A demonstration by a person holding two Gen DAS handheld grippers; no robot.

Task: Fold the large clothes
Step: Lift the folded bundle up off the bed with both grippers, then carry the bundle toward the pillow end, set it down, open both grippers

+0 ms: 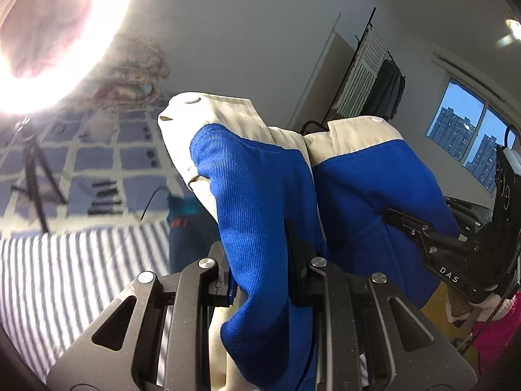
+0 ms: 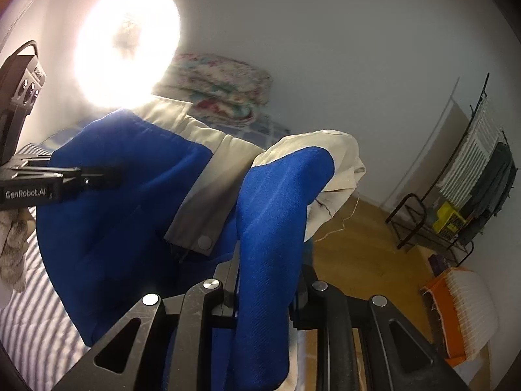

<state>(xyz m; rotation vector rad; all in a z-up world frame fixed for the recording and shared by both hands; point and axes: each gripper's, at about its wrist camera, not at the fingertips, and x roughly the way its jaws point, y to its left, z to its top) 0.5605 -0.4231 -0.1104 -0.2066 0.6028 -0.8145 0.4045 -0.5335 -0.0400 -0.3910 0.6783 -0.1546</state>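
A blue and cream jacket (image 1: pixel 257 195) with snap buttons is held up in the air above the bed. My left gripper (image 1: pixel 260 260) is shut on a bunched blue fold of it. My right gripper (image 2: pixel 267 280) is shut on another blue fold of the same jacket (image 2: pixel 276 211). The right gripper also shows in the left wrist view (image 1: pixel 423 238), clamped on the jacket's right part. The left gripper shows in the right wrist view (image 2: pixel 97 176), clamped on the jacket's left part. The jacket's lower part hangs out of sight.
A striped bedsheet (image 1: pixel 65 277) lies below. A ring light (image 1: pixel 49 32) on a tripod (image 1: pixel 35 176) glares at the left. A folded floral quilt (image 2: pixel 221 81) sits at the bed's head. A clothes rack (image 2: pixel 472 189) and an orange and white bin (image 2: pixel 462 312) stand on the wooden floor.
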